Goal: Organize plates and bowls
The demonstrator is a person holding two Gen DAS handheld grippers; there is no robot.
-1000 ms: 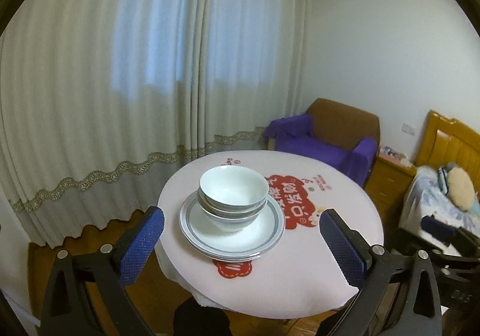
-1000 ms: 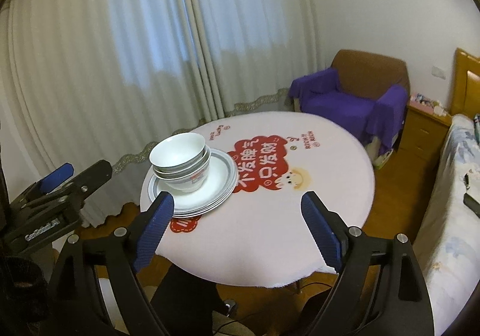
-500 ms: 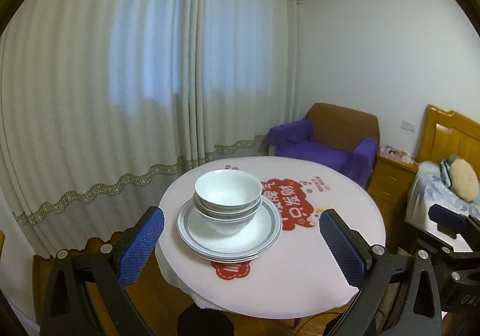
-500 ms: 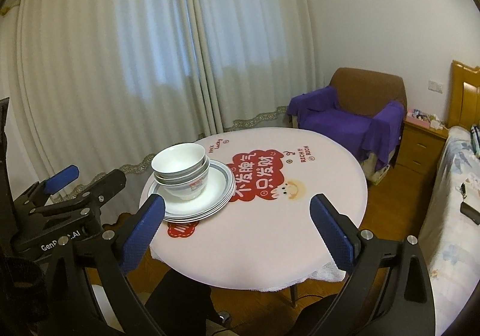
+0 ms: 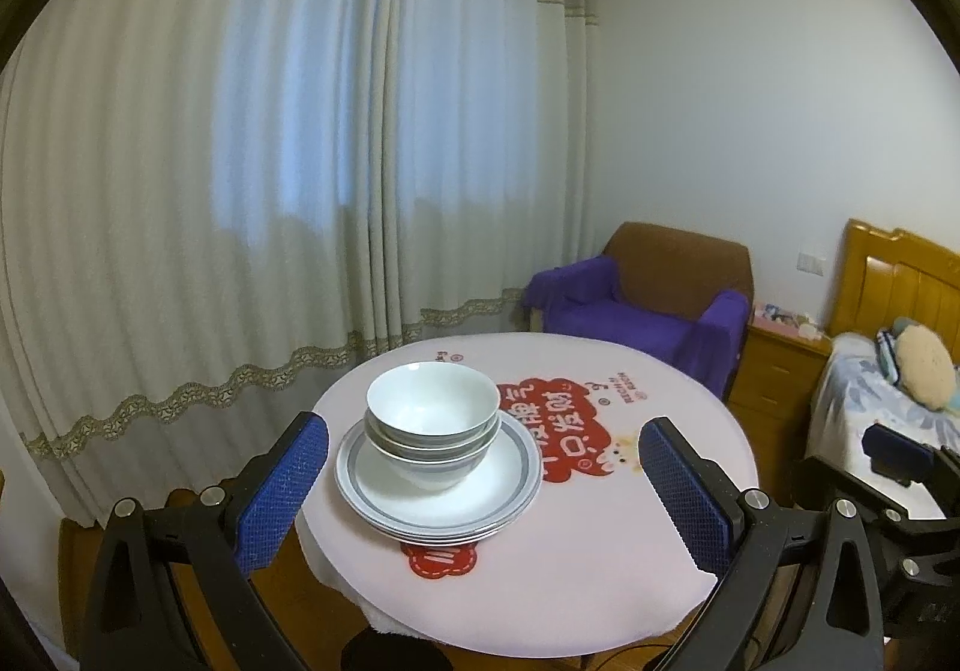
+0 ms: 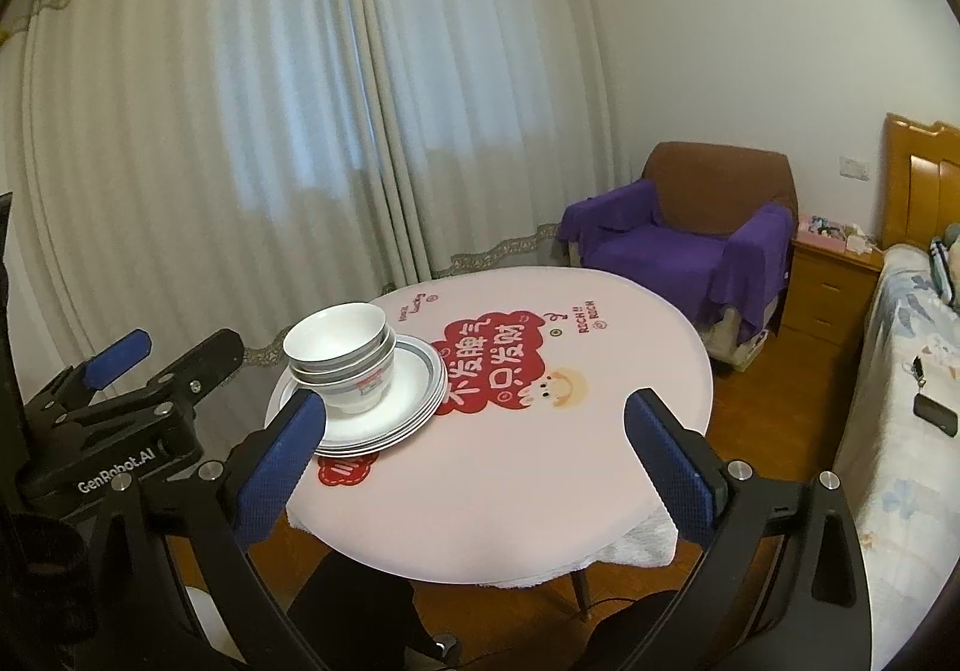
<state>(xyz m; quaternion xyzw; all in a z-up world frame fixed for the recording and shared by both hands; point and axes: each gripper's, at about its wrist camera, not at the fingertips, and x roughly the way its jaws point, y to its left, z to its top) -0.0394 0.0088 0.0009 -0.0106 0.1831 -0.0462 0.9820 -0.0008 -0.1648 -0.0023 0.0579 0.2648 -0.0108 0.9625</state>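
2 grippers spread, empty | bowls (image 5: 433, 419) on plates (image 5: 438, 497) ahead, apart fr both

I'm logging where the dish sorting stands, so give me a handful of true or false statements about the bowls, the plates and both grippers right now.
1. The bowls sit nested on the stack of plates. True.
2. The left gripper is shut on a bowl. False: its jaws are wide open and hold nothing.
3. The plates lie near the edge of the round table on the curtain side. True.
4. The right gripper holds a plate. False: it is open and empty.
5. The bowls are spread over the table. False: they are in one stack.
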